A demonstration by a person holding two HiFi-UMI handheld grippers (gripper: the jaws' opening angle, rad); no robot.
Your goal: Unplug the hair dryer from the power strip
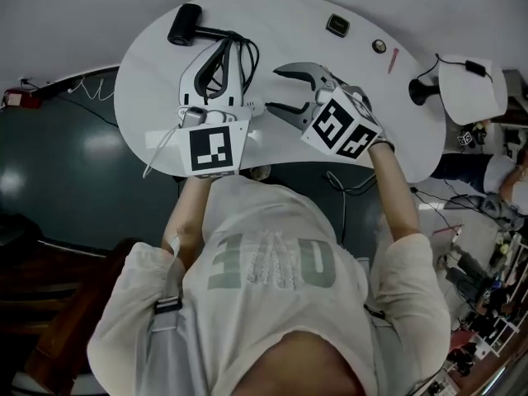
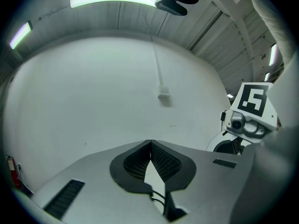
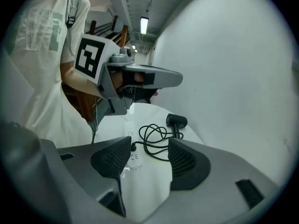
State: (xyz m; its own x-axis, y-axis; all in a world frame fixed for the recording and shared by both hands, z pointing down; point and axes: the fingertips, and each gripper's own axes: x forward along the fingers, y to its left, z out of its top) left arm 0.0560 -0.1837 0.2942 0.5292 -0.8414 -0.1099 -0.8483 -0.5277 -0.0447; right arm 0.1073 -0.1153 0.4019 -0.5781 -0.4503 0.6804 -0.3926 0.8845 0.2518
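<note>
A black hair dryer (image 1: pixel 185 25) lies at the far left of the white table (image 1: pixel 363 23). Its black cord (image 1: pixel 238 54) coils toward a white power strip (image 1: pixel 254 106), which my left gripper partly hides. In the right gripper view the hair dryer (image 3: pixel 176 121), cord (image 3: pixel 154 139) and power strip (image 3: pixel 132 148) show, with a black plug (image 3: pixel 133 146) seated in the strip. My left gripper (image 1: pixel 221 52) hovers shut and empty over the cord. It points at a bare wall in its own view (image 2: pixel 150 143). My right gripper (image 1: pixel 279 91) stands open and empty, right of the strip (image 3: pixel 149 155).
A small dark box (image 1: pixel 337 25), a round knob (image 1: pixel 379 46) and a red pen (image 1: pixel 393 59) lie at the table's far right. A white device (image 1: pixel 472 87) with a black base (image 1: pixel 421 91) stands beyond the right edge. The near table edge is close to my body.
</note>
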